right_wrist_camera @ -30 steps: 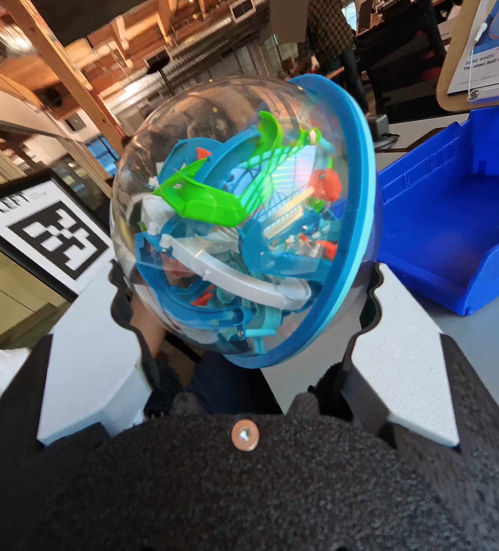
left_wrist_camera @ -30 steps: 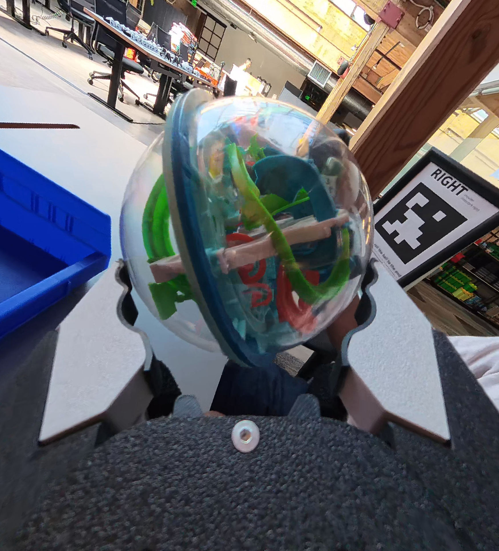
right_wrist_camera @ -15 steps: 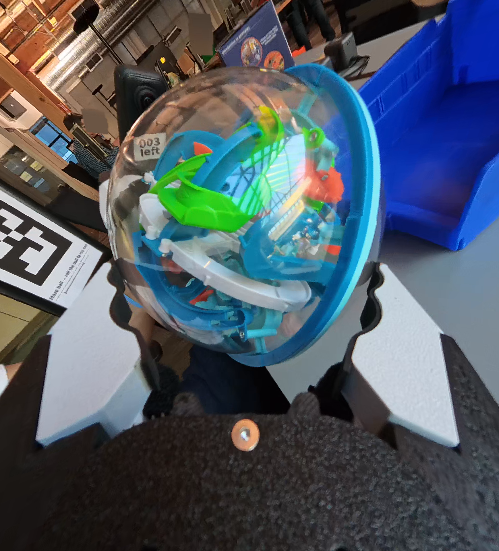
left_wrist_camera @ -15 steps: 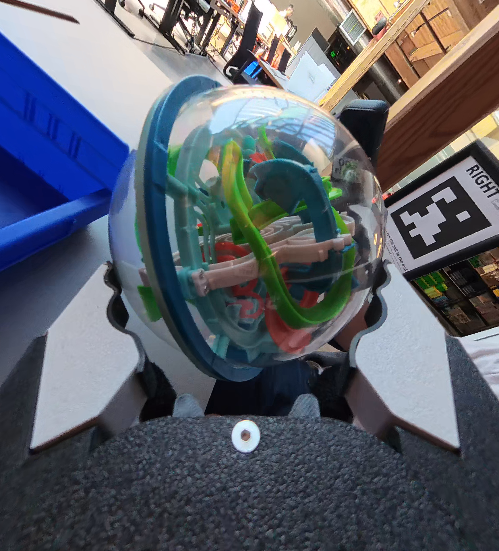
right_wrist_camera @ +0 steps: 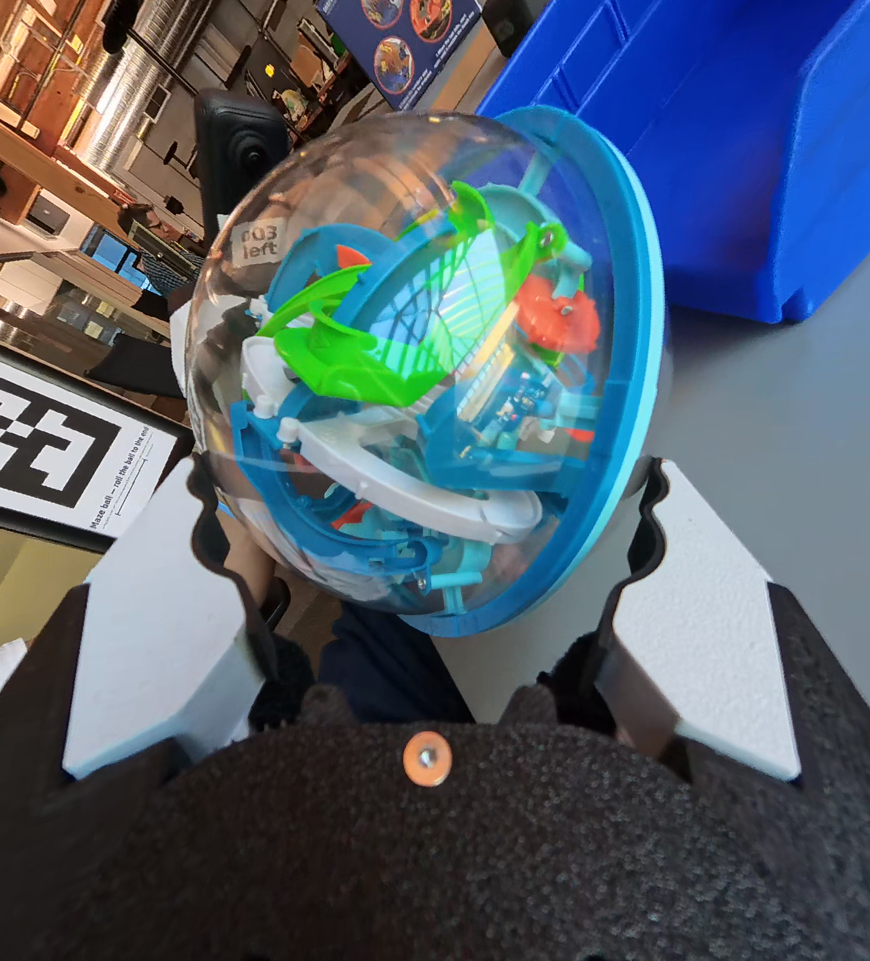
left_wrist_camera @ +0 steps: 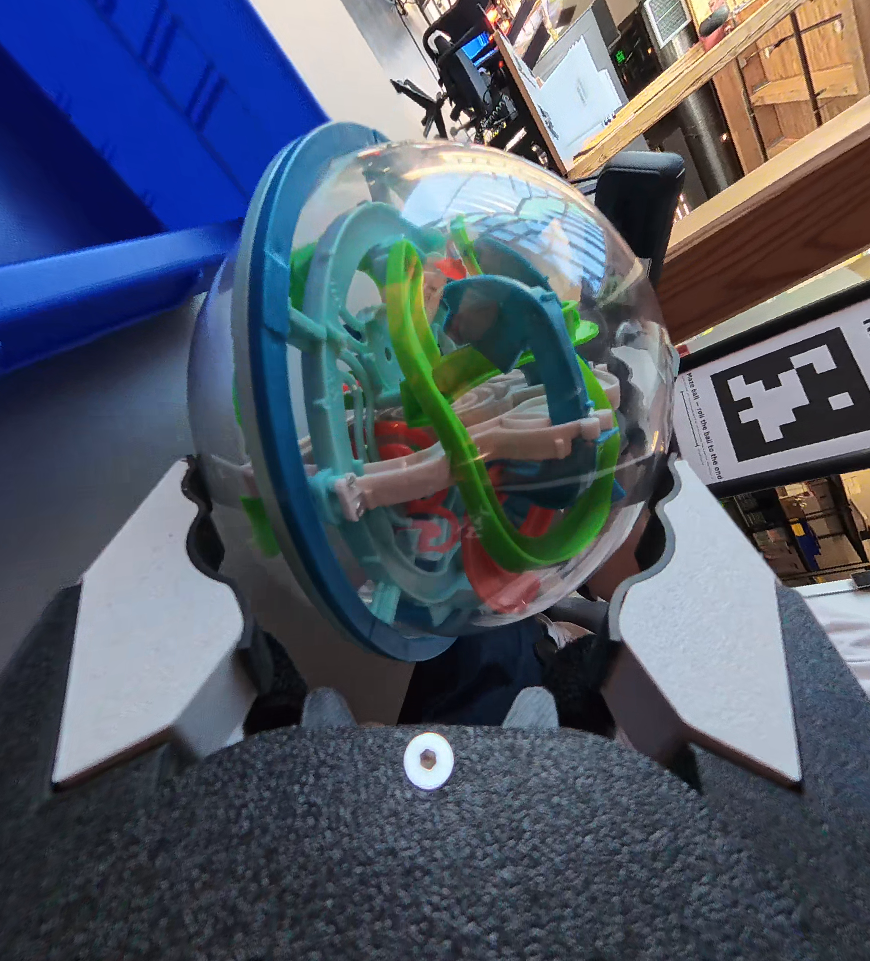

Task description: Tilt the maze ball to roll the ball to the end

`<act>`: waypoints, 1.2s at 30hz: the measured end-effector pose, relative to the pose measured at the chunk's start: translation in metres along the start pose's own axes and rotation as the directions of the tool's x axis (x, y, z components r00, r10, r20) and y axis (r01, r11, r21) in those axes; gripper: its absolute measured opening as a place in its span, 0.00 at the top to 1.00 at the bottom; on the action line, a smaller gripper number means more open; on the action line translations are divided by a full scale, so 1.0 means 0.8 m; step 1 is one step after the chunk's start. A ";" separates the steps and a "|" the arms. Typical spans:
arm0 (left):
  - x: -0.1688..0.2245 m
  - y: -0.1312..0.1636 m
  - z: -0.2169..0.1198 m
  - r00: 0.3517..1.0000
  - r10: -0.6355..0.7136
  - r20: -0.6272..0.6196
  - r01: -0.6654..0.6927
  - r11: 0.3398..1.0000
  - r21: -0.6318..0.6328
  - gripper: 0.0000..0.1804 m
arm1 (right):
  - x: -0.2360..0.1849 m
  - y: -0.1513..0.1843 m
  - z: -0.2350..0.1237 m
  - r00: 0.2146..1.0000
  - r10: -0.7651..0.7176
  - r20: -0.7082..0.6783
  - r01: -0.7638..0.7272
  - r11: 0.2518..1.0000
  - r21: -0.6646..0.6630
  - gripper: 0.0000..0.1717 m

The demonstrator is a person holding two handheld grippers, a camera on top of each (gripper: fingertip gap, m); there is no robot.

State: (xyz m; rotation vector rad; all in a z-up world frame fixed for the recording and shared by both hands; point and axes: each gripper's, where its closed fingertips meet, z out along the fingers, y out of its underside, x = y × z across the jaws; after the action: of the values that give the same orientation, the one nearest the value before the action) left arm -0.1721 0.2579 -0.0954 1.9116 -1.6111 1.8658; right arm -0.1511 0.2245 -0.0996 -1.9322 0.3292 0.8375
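The maze ball (left_wrist_camera: 448,364) is a clear sphere with a blue rim and green, white, teal and red tracks inside. It is held up above the grey table (left_wrist_camera: 58,468), tilted, with the rim slanting. My left gripper (left_wrist_camera: 433,468) is shut on it, and both white fingers (left_wrist_camera: 152,598) press on its lower sides. In the right wrist view the maze ball (right_wrist_camera: 412,364) sits the same way in my right gripper (right_wrist_camera: 427,468), whose fingers (right_wrist_camera: 708,598) press on the shell and the rim. I cannot make out the small ball inside.
A blue bin (left_wrist_camera: 84,156) stands on the table just beyond the ball; it also shows in the right wrist view (right_wrist_camera: 760,156). A framed black-and-white marker board (left_wrist_camera: 807,390) on the other gripper is close behind the ball, as is another one (right_wrist_camera: 32,431). A wooden beam (left_wrist_camera: 786,208) is farther back.
Both grippers have tipped forward and rolled with the ball held between them, so the bin and table now fill more of each view. The ball's rim has turned. Both grasps have held.
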 end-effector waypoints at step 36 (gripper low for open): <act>-0.008 0.011 -0.031 -0.367 0.858 0.359 -0.629 0.055 -0.775 0.12 | 0.005 -0.017 0.018 0.993 0.110 0.031 -0.111 0.993 0.029 0.11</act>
State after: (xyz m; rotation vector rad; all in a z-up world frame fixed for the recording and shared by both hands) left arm -0.1941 0.2731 -0.0982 1.4316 -4.1125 -0.0913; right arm -0.1469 0.2436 -0.0973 -1.8846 0.4324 0.9266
